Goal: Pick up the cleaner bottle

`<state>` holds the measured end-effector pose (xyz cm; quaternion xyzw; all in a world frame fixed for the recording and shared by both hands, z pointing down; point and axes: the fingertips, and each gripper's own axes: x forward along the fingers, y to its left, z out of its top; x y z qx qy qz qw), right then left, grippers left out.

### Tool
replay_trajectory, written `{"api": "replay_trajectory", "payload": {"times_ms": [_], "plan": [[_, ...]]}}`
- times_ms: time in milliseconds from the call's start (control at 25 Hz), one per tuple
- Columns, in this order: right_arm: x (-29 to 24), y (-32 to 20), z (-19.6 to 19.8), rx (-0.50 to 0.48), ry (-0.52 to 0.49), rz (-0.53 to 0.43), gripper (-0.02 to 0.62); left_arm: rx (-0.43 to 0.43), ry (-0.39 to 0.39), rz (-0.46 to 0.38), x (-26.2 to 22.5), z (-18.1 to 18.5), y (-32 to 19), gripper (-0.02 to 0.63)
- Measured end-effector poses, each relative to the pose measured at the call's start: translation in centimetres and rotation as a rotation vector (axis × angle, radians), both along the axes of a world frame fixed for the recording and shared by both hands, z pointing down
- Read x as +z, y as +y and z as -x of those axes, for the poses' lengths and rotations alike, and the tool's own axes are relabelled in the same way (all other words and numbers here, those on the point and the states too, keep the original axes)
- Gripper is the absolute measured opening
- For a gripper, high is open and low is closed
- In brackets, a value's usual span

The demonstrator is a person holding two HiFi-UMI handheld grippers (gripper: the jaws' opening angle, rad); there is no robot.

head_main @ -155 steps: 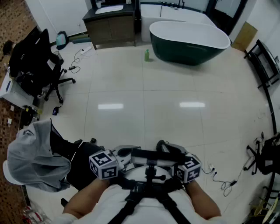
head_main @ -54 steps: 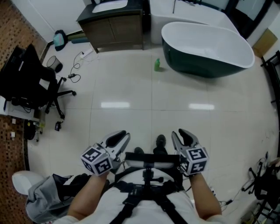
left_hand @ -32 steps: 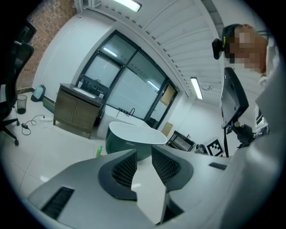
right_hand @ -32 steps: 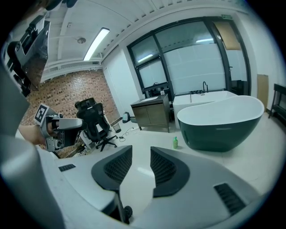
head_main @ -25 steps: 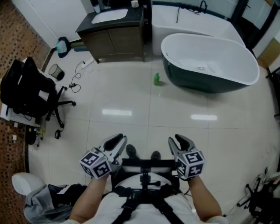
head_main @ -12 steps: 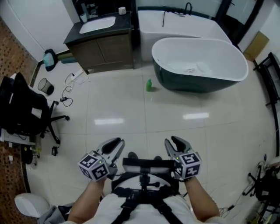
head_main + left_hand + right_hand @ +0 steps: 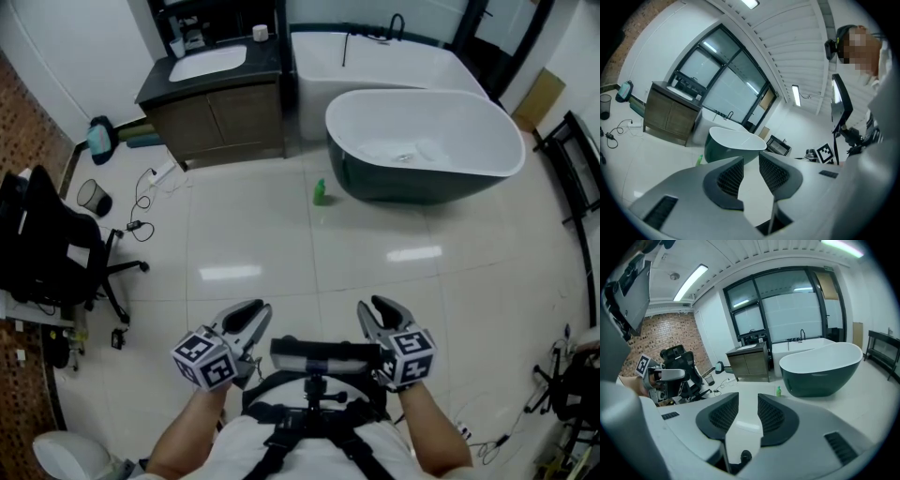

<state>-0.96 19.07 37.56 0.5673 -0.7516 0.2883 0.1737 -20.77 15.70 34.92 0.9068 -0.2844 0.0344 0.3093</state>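
Task barely begun — the green cleaner bottle (image 7: 321,192) stood untouched on the floor (image 7: 253,234) beside the bathtub (image 7: 422,187), well ahead of the left tongs (image 7: 246,319) and right tongs (image 7: 379,314), both apart and empty

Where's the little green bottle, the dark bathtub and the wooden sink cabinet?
green cleaner bottle (image 7: 320,193), head view, its body.
bathtub (image 7: 403,189), head view, its dark outer wall.
sink cabinet (image 7: 220,127), head view, its wooden door front.

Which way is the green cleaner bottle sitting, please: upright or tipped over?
Upright: the cleaner bottle stands on its base on the floor, cap uppermost, beside the dark bathtub, as the right gripper view shows.
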Motion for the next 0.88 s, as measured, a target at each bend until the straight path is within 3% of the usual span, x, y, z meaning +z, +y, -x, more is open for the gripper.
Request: {"api": "replay_trajectory", "payload": {"times_ms": [360,880], "plan": [[-0.8,-0.4,0.0,0.005,0.035,-0.015,0.120,-0.001,0.044,-0.007,0.0,0.5,-0.2,0.101],[0.4,-6.5,-0.2,-0.053,-0.014,-0.054,0.120,-0.051,0.013,-0.038,-0.9,0.1,-4.1,0.086]]}}
